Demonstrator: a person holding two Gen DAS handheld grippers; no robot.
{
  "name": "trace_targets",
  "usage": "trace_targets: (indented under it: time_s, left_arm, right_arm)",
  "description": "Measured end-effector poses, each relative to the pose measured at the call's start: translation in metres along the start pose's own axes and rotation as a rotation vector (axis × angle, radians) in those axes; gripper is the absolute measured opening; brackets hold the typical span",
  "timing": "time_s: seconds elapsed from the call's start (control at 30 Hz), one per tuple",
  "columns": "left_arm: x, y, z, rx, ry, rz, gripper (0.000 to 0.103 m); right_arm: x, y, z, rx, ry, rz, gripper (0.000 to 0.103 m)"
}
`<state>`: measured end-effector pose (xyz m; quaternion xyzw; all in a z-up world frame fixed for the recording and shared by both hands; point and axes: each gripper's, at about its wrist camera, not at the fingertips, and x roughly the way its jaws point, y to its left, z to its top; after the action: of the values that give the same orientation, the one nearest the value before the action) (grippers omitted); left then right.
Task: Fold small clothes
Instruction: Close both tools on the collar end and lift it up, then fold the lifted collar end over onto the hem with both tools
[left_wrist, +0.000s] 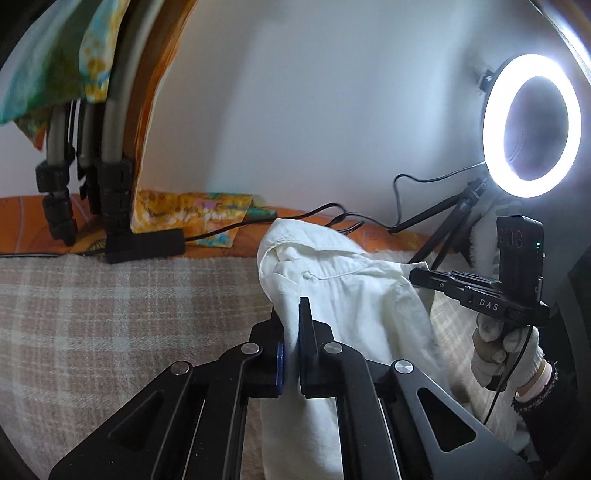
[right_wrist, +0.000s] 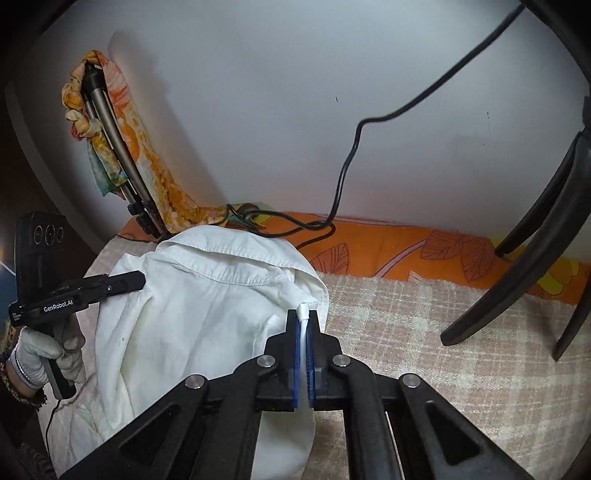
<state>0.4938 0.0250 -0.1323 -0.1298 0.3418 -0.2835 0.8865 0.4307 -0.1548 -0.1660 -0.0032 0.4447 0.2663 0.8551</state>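
Seen from the left wrist, a tripod (left_wrist: 110, 162) draped in a flowered cloth (left_wrist: 70, 51) stands at the far left, its feet on an orange sheet (left_wrist: 22, 221) by the white wall (left_wrist: 314, 110). In front of it spreads a checked blanket (left_wrist: 110, 302). At the middle, the left gripper (left_wrist: 291, 325) is pressed together on a bunched edge of the white shirt (left_wrist: 354, 295), which is lifted above the blanket, collar uppermost. Black cables (left_wrist: 332, 214) run along the wall behind the shirt. Further right, the right gripper (left_wrist: 419, 275) meets the shirt's other side, held by a gloved right hand (left_wrist: 506, 350); in this view its tips are half hidden by cloth. A lit ring light (left_wrist: 532, 125) glows at the far right.

From the right wrist, the gloved left hand (right_wrist: 48, 354) holds its tool at the far left, the fingers (right_wrist: 125, 282) closed against the shirt's left edge. The shirt hangs between the two tools, its lower part falling to the blanket. At the middle, the right tongs pinch a thin fold of white fabric between blue pads (right_wrist: 295, 343). To the right lie the blanket, the orange sheet along the wall, and the dark legs of a stand (right_wrist: 517, 280)
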Motion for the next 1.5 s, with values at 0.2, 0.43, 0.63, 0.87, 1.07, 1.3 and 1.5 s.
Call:
trace_targets:
  time_s: [0.2, 0.43, 0.63, 0.87, 1.07, 1.3, 1.5]
  left_arm:
    - [-0.030, -0.027, -0.005, 0.049, -0.035, -0.025, 0.004]
    - [-0.076, -0.044, -0.017, 0.067, -0.092, -0.015, 0.004]
    - [-0.112, -0.062, -0.039, 0.080, -0.138, -0.007, 0.004]
    - [-0.148, -0.079, -0.078, 0.087, -0.165, -0.009, 0.004]
    - [-0.169, -0.094, -0.120, 0.109, -0.159, -0.001, 0.004]
    - [-0.172, -0.108, -0.178, 0.173, -0.096, 0.044, 0.004]
    - [-0.163, -0.112, -0.218, 0.248, -0.030, 0.111, 0.004]
  right_arm:
    - [-0.037, 0.006, 0.002, -0.018, -0.054, 0.012, 0.000]
    - [-0.089, 0.023, -0.009, -0.027, -0.132, 0.005, 0.000]
    - [-0.138, 0.049, -0.033, -0.041, -0.175, -0.014, 0.000]
    - [-0.181, 0.087, -0.077, -0.054, -0.194, -0.019, 0.000]
    - [-0.203, 0.111, -0.129, -0.065, -0.190, -0.027, 0.000]
    - [-0.205, 0.125, -0.195, -0.068, -0.148, -0.036, 0.000]
    - [-0.197, 0.127, -0.228, -0.111, -0.120, -0.082, 0.000]
